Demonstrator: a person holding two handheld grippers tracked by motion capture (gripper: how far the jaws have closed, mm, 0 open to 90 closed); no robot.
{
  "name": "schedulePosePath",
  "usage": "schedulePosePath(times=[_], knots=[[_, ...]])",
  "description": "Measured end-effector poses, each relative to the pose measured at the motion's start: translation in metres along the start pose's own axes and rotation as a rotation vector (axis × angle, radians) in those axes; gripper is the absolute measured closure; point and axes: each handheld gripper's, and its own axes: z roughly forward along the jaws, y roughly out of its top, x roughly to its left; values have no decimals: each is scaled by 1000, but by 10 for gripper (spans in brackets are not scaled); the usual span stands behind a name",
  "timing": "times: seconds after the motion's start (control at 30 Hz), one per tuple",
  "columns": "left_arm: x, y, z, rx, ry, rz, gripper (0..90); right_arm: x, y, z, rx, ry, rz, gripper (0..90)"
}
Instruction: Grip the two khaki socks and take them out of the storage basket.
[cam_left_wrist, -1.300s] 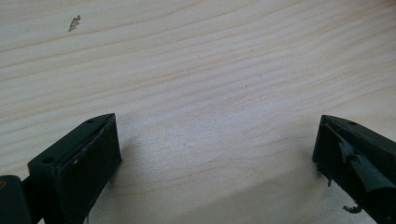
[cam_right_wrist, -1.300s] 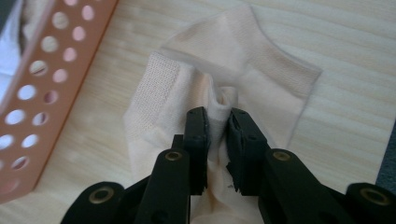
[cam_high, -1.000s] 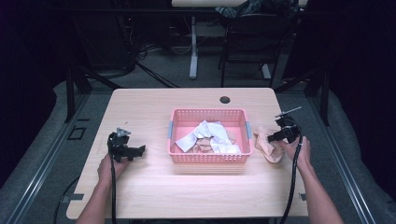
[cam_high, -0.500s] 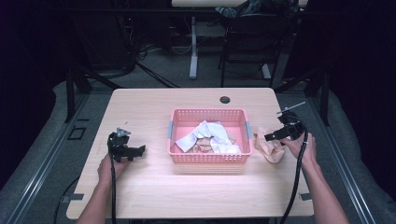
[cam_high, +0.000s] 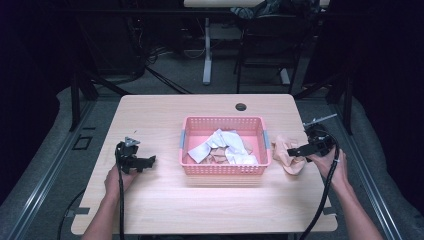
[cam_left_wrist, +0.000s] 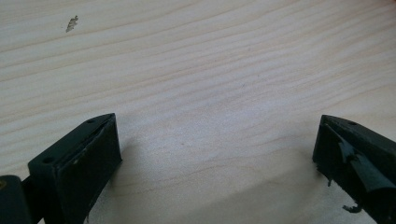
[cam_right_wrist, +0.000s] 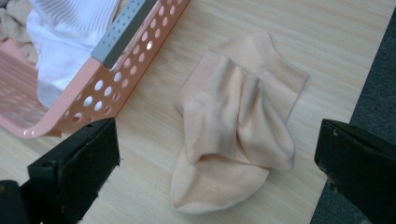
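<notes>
A pink perforated basket (cam_high: 260, 129) stands mid-table and holds white cloths (cam_high: 223, 140) and a beige piece. Right of it a peach sock (cam_high: 287, 154) lies crumpled on the wood; the right gripper view shows the sock (cam_right_wrist: 236, 121) and the basket's corner (cam_right_wrist: 98, 98). My right gripper (cam_high: 294, 151) hovers over the sock, open, its jaws wide apart on either side of it. My left gripper (cam_high: 148, 162) rests low over bare wood left of the basket, open, nothing between its jaws (cam_left_wrist: 215, 163).
A round black grommet (cam_high: 241, 107) sits near the table's far edge. The table's right edge (cam_right_wrist: 369, 60) runs close beside the sock, with dark grey floor beyond. Chairs, desk legs and cables stand past the far side.
My right gripper lifted slightly toward the table's right edge, then came back down over the sock. The left gripper and the basket stayed put.
</notes>
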Motion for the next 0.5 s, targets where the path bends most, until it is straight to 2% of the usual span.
schedulePosePath(times=[0.27,0.4,0.5], knots=[[0,0,0,0,0,0,5,4,-25,-10,4,-16,0,0],[0,0,0,-1,0,0,5,5,-37,-4,17,-12,7,0],[0,0,0,0,0,0,5,3,-47,6,69,-11,3,0]])
